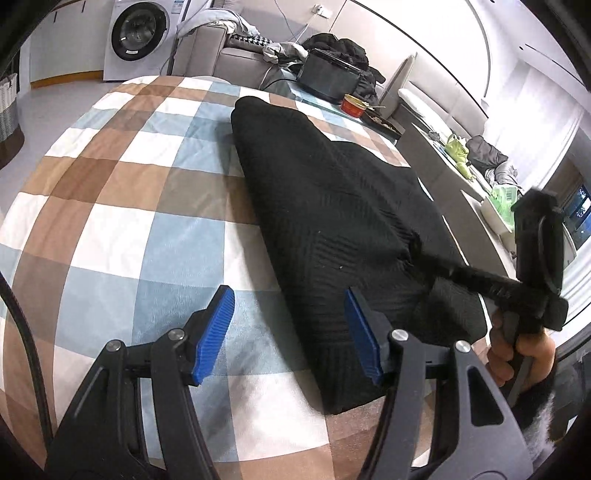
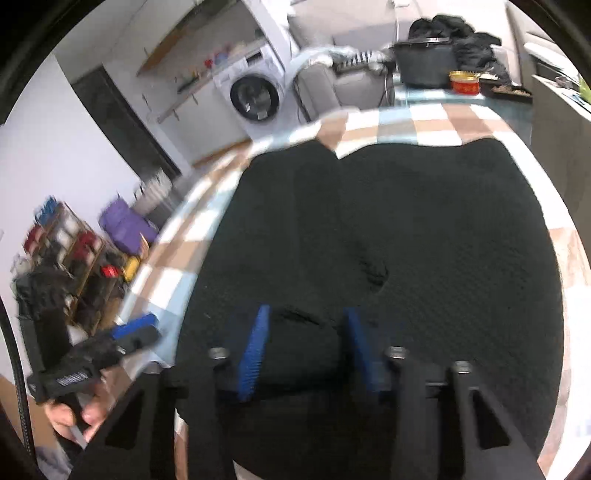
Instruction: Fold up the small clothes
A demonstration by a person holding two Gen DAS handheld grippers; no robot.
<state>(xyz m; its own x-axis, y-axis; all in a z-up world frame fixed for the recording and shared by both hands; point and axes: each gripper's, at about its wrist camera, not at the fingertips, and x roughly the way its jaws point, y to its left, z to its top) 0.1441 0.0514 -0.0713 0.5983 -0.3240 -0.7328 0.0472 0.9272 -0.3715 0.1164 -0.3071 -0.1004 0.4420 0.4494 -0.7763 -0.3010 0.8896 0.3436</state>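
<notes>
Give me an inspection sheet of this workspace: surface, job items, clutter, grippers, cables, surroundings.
Surface: checked cloth in brown, blue and white, lying smooth.
Job items: one black garment spread on the cloth, a small bunched wrinkle near its middle.
Clutter: red tin, black box and a dark tray at the far edge.
Grippers: left gripper open, one pad over the cloth, the other at the garment's edge; right gripper open over the garment, view blurred.
Cables: black cable at the left view's edge; white cord on the far wall.
Surroundings: washing machine, sofa with piled clothes, shelf rack.
</notes>
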